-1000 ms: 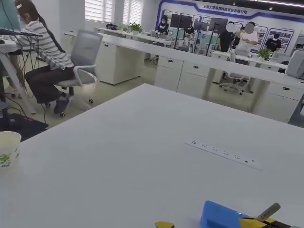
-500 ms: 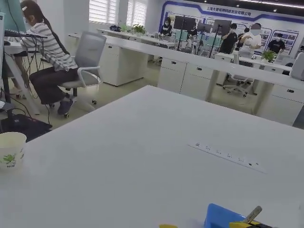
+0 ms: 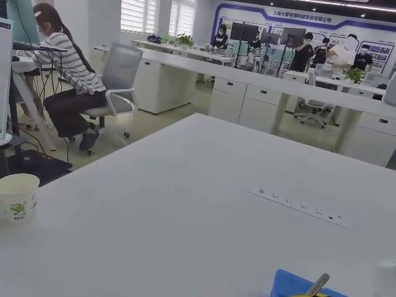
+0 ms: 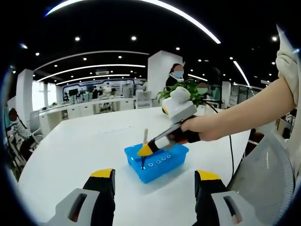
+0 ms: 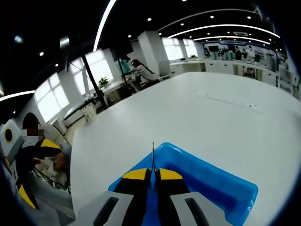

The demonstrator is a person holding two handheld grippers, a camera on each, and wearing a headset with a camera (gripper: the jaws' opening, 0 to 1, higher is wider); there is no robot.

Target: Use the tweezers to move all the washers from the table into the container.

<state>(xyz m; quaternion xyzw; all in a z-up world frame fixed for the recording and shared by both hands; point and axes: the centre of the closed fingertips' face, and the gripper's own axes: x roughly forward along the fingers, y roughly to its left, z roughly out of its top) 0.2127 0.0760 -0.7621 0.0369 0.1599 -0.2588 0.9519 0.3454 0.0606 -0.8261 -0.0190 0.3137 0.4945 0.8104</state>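
My R gripper (image 5: 153, 173) is clenched on the tweezers (image 5: 153, 157), tip down in the blue container (image 4: 164, 170) w/ a row of washers (image 4: 157, 161) inside, by the near edge of the table (image 3: 185, 204); L gripper (image 4: 155, 175) hangs released, jaws apart, facing that container.

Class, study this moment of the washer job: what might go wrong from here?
The head view looks across the room, with the container at its bottom edge, so aim may suffer. The tweezers, pinched in the right tool, point down beside washers already inside; a nudge might scatter them.
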